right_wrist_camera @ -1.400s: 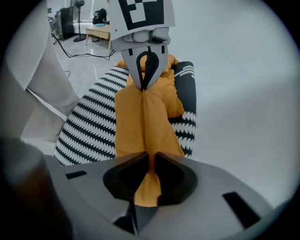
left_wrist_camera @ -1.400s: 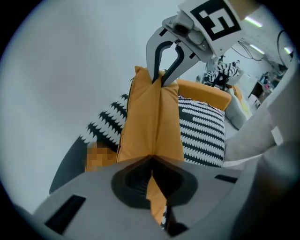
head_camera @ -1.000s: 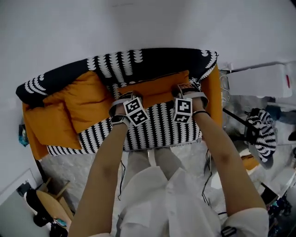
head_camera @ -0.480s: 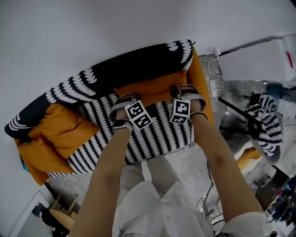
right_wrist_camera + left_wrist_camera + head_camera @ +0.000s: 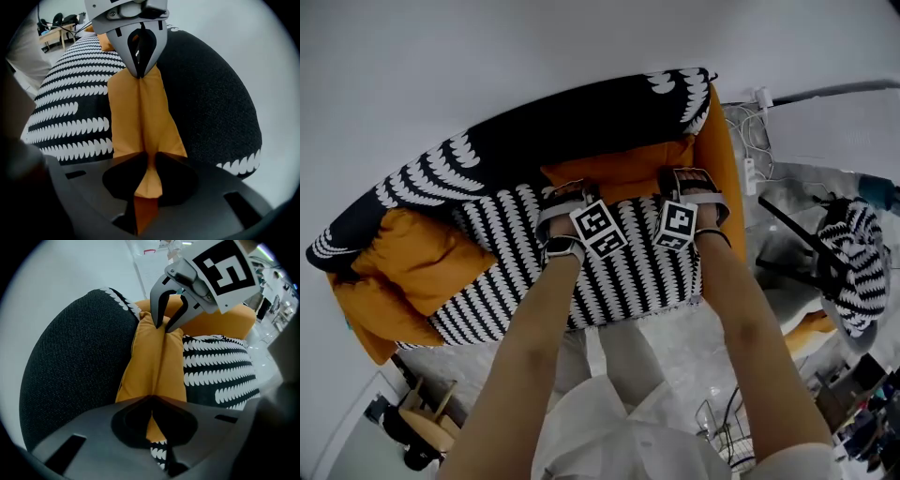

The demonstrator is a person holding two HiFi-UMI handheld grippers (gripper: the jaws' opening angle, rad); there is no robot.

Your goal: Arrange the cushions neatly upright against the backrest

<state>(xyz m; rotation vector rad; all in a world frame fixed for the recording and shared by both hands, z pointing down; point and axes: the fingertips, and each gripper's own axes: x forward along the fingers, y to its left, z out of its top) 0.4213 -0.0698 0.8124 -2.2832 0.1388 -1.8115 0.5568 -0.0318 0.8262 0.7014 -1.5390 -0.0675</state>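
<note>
Cushion (image 5: 619,178): orange, upright on its edge between the patterned seat (image 5: 619,272) and the dark backrest (image 5: 534,141).
Left tool (image 5: 152,401): clamped on its top seam, so I steer one end.
Right tool (image 5: 149,161): pinched on the same seam, to hold it level, I judge.

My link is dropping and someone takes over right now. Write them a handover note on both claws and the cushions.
Left claw: shut on the top edge of the orange cushion.
Right claw: shut on the same edge, further right.
Cushion: on edge between the black backrest and the patterned seat, at the seat's right end.
Done: this cushion looks upright against the backrest.
Left: let go. Then, I'd judge, stand up the other orange cushions slumped at the left end.
</note>
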